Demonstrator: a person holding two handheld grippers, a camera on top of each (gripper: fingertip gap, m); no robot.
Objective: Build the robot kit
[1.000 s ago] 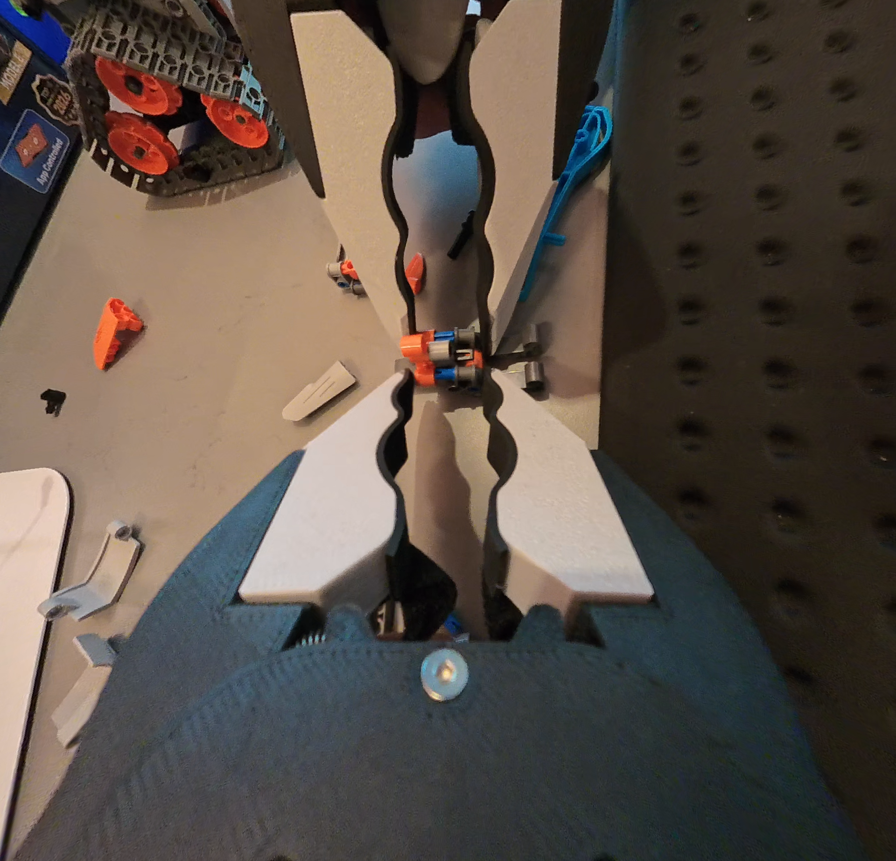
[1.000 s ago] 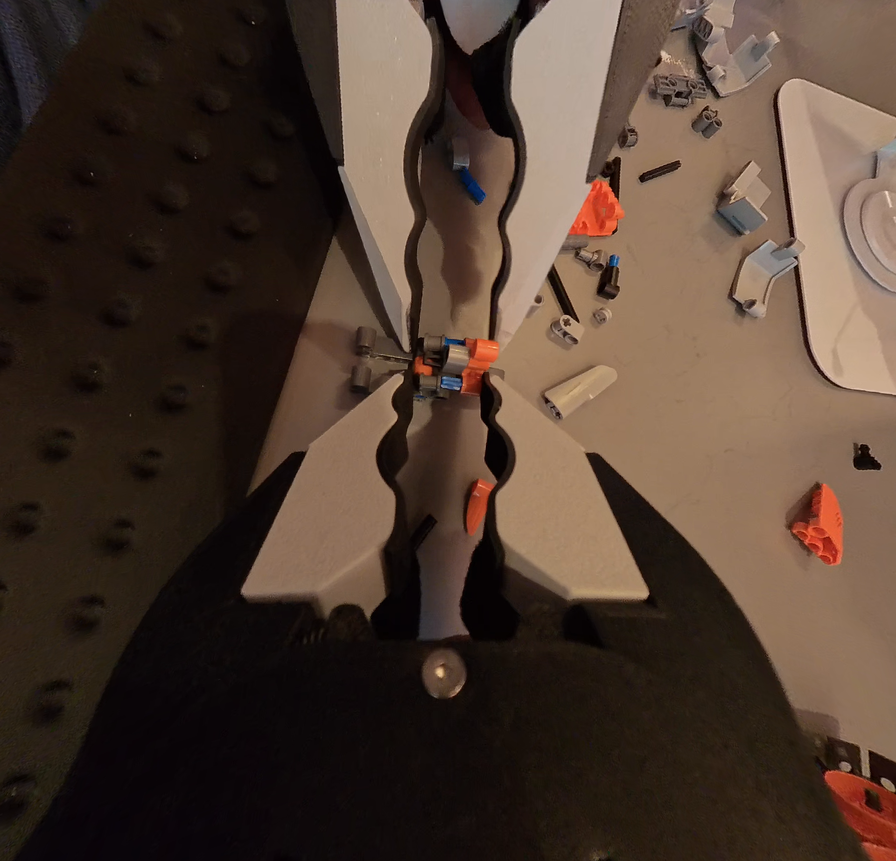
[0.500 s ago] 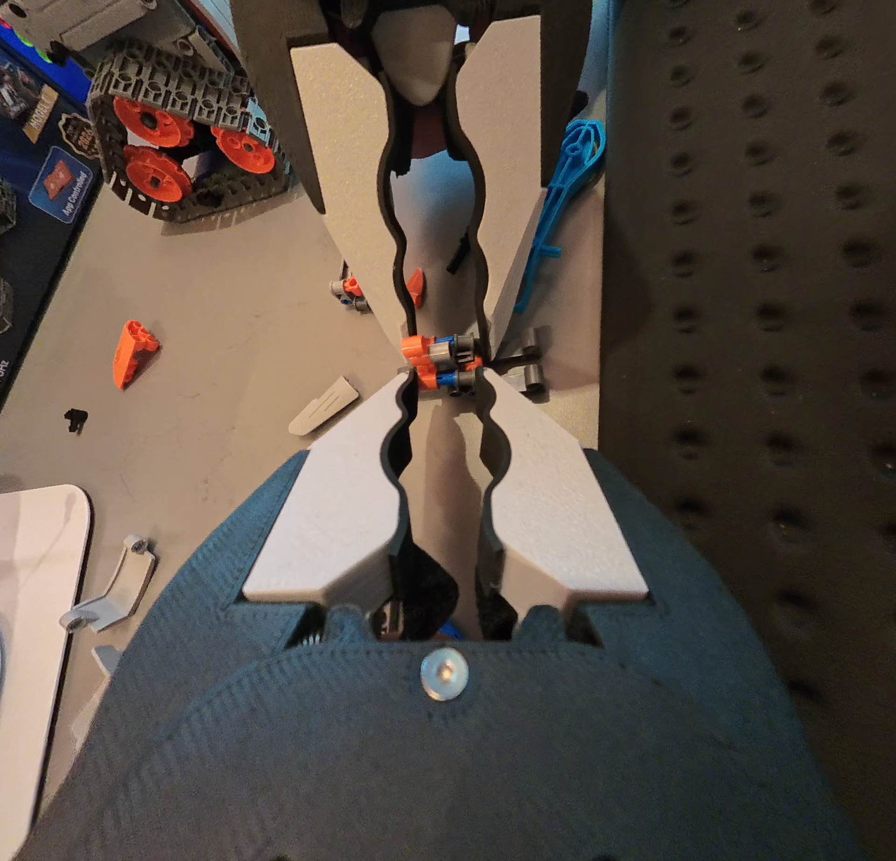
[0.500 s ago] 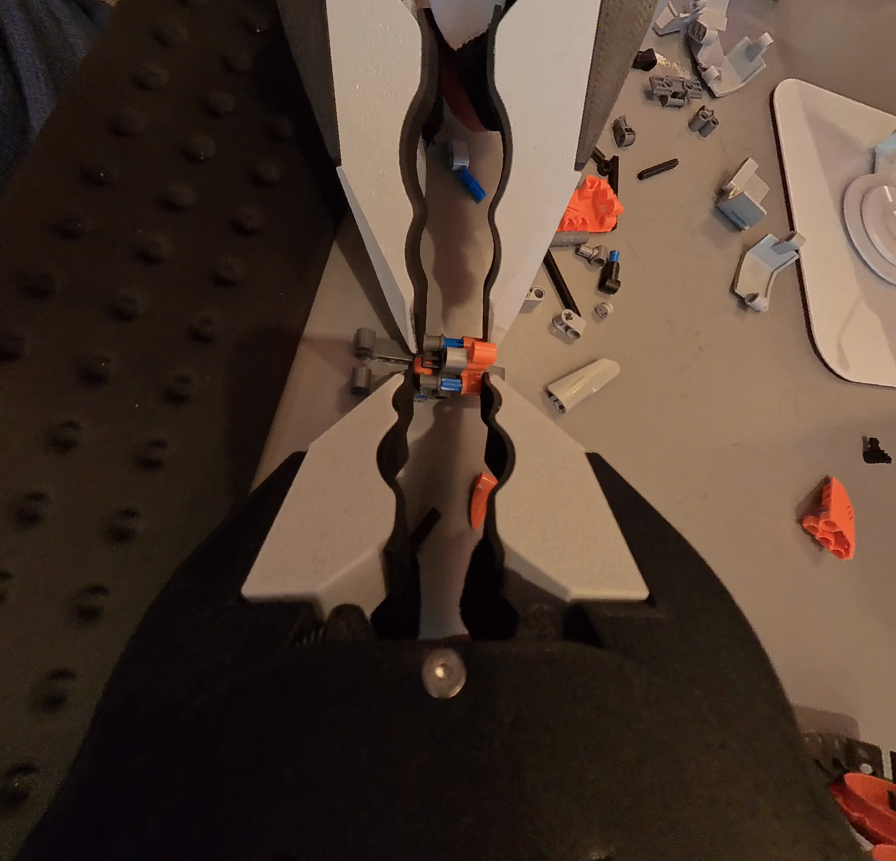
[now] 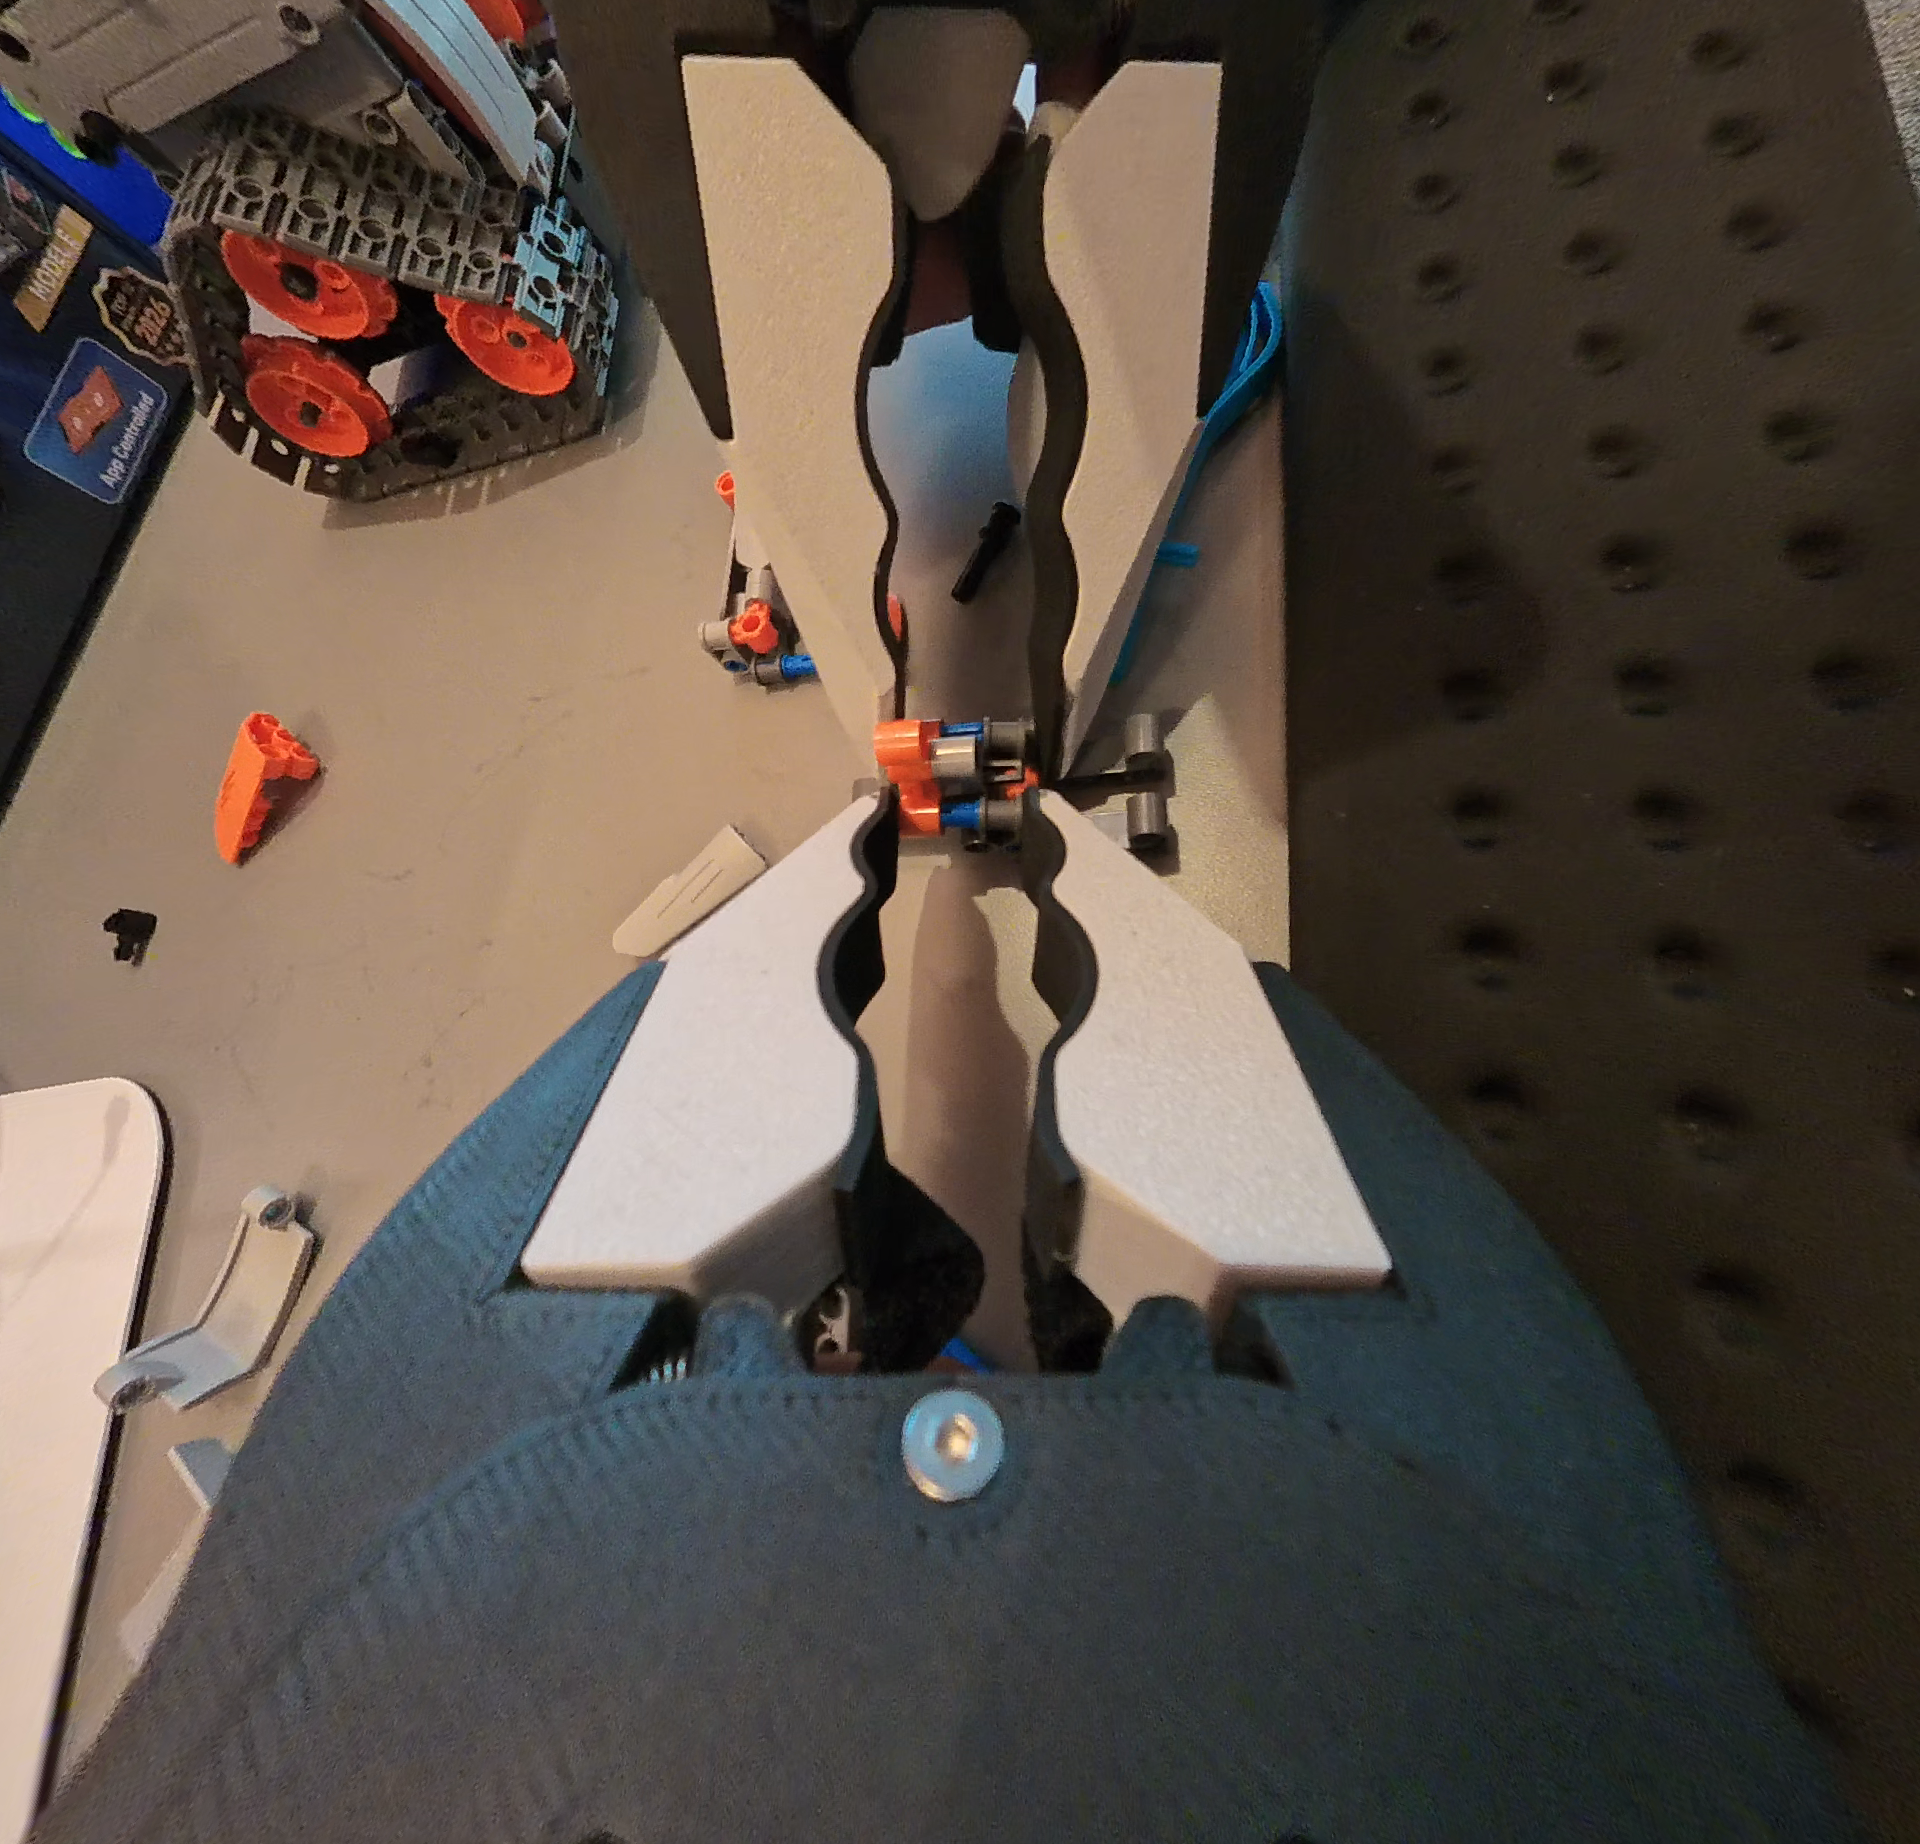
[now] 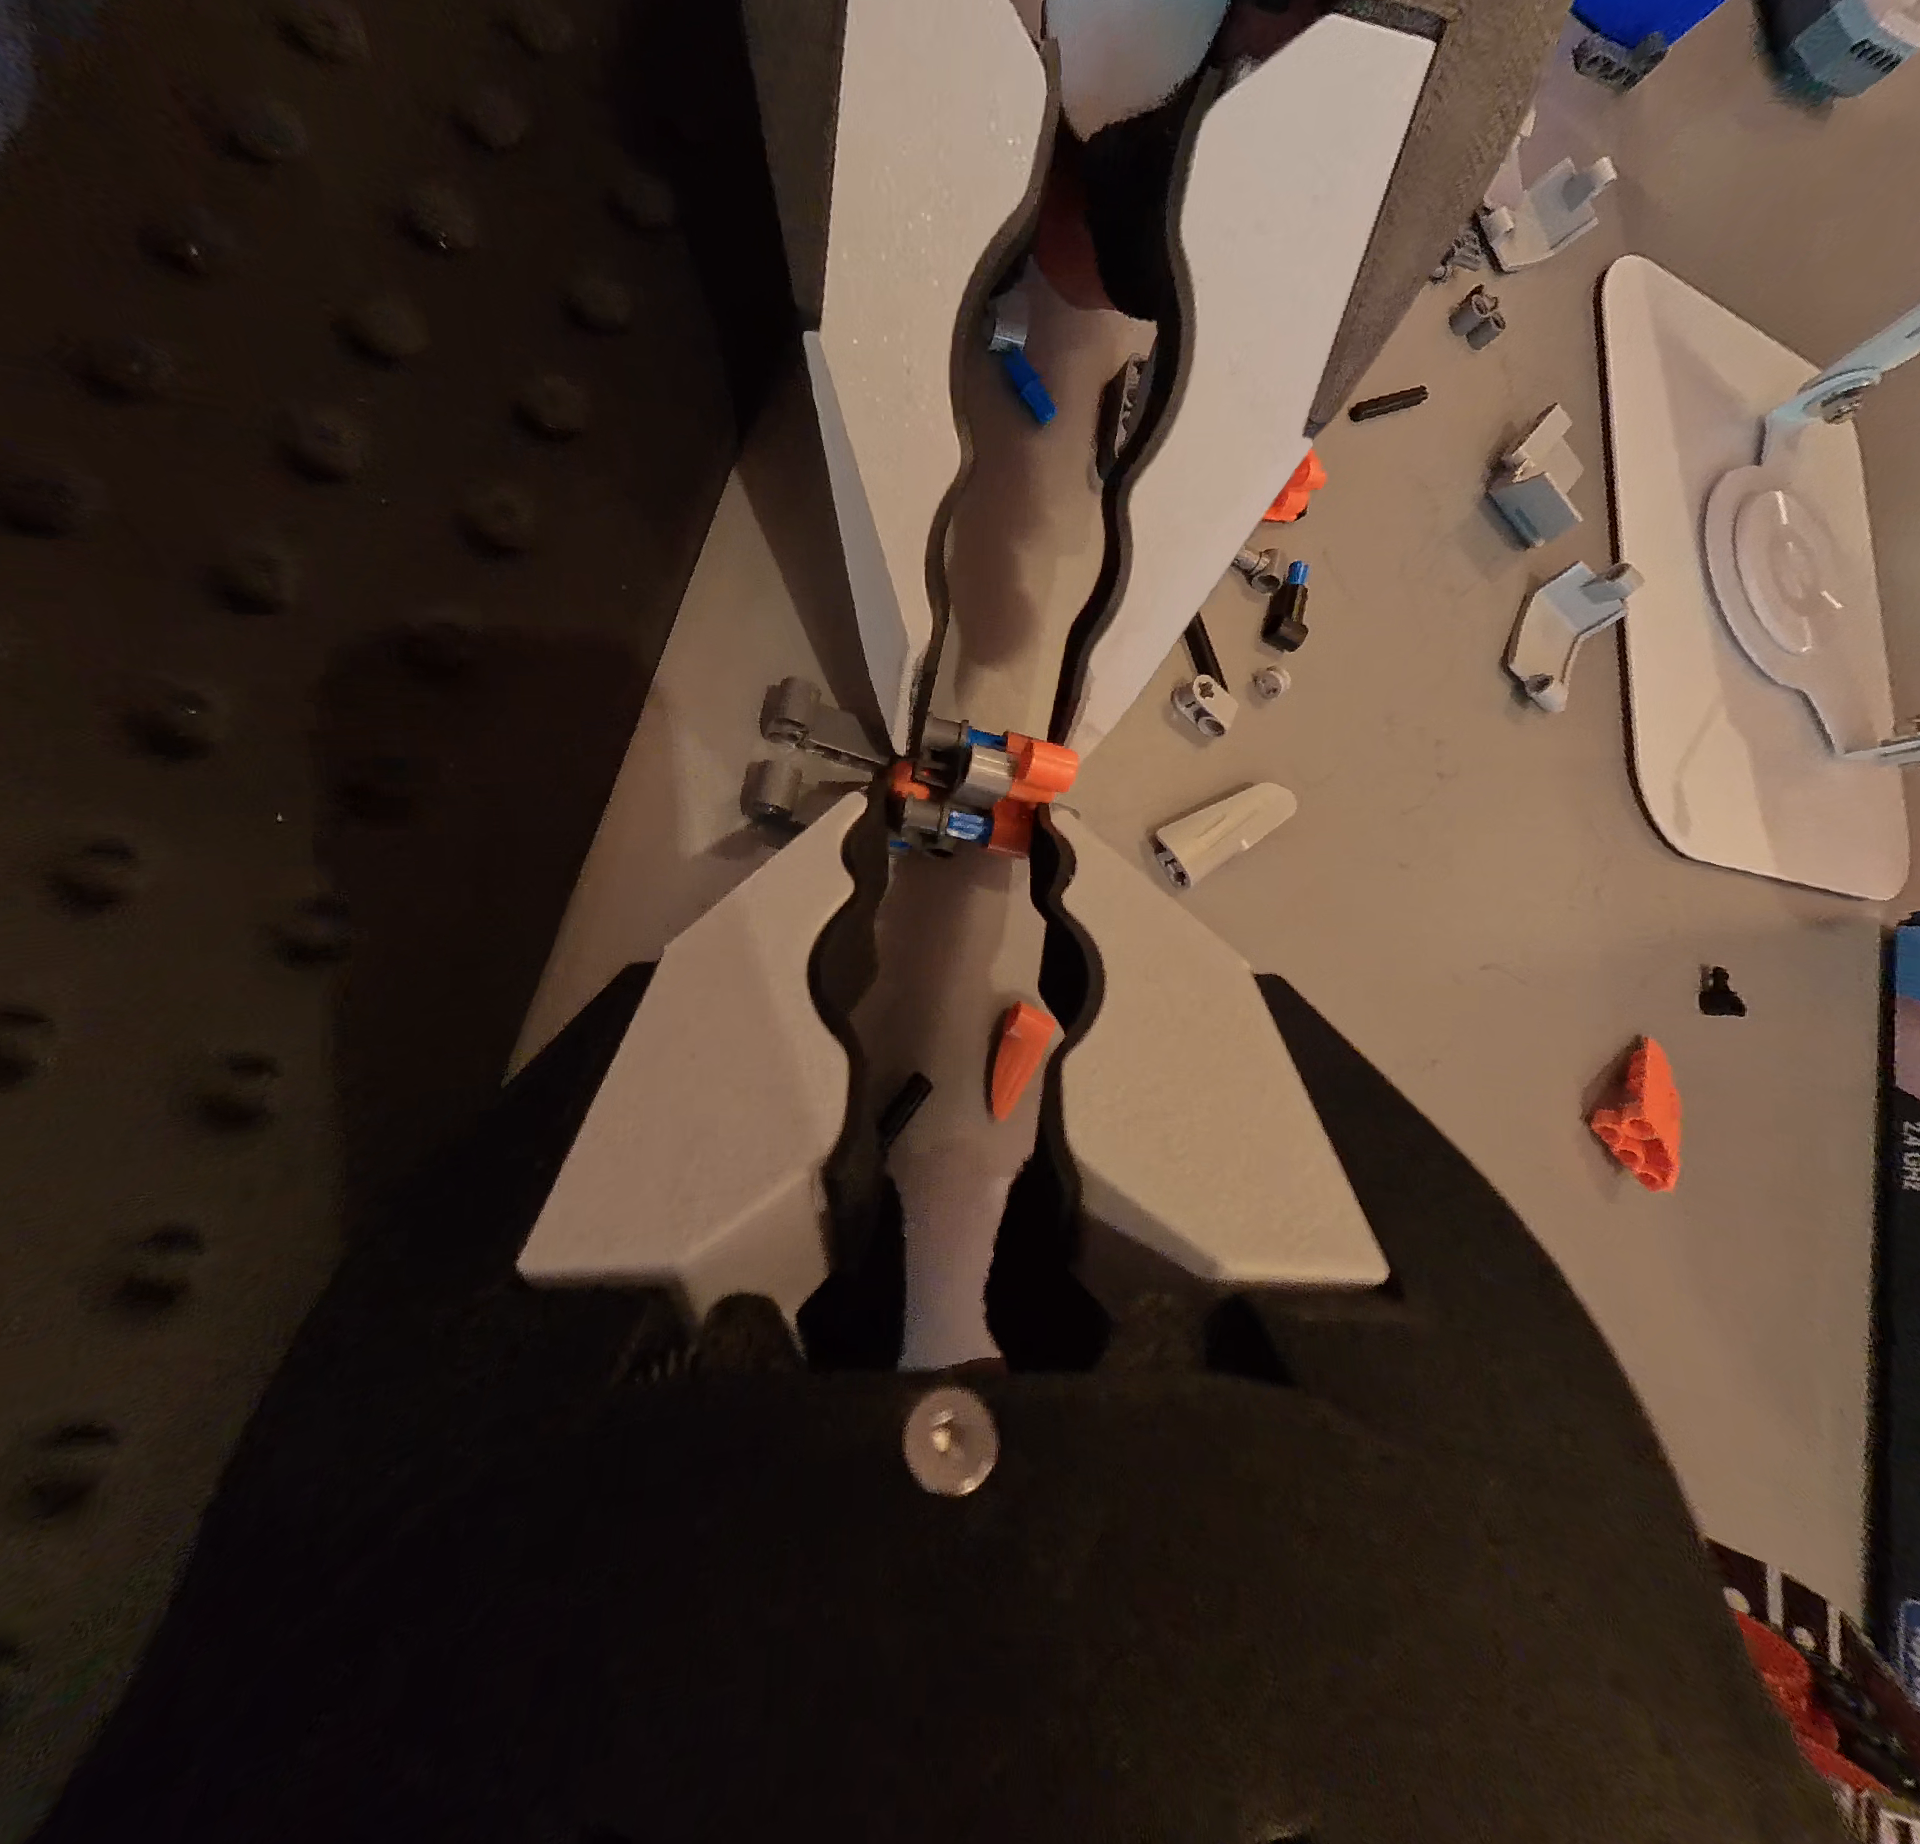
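Grey bench (image 5: 468,672) strewn with loose toy-brick parts, dimpled black mat (image 5: 1610,651) alongside | left gripper (image 5: 956,826) and right gripper (image 6: 961,828) meet tip to tip, each clenched on one small orange-blue-grey brick assembly (image 5: 951,781), held clear above the bench, seemingly so both can work it | tracked toy vehicle (image 5: 384,340) stands apart.

So the small brick assembly (image 5: 954,784) sits mid-bench (image 5: 468,714), pinched between both grippers' tips. In the left wrist view, the tracked vehicle (image 5: 384,340) is far-left of it, a wedge piece (image 5: 260,781) left, the studded mat (image 5: 1610,755) right.
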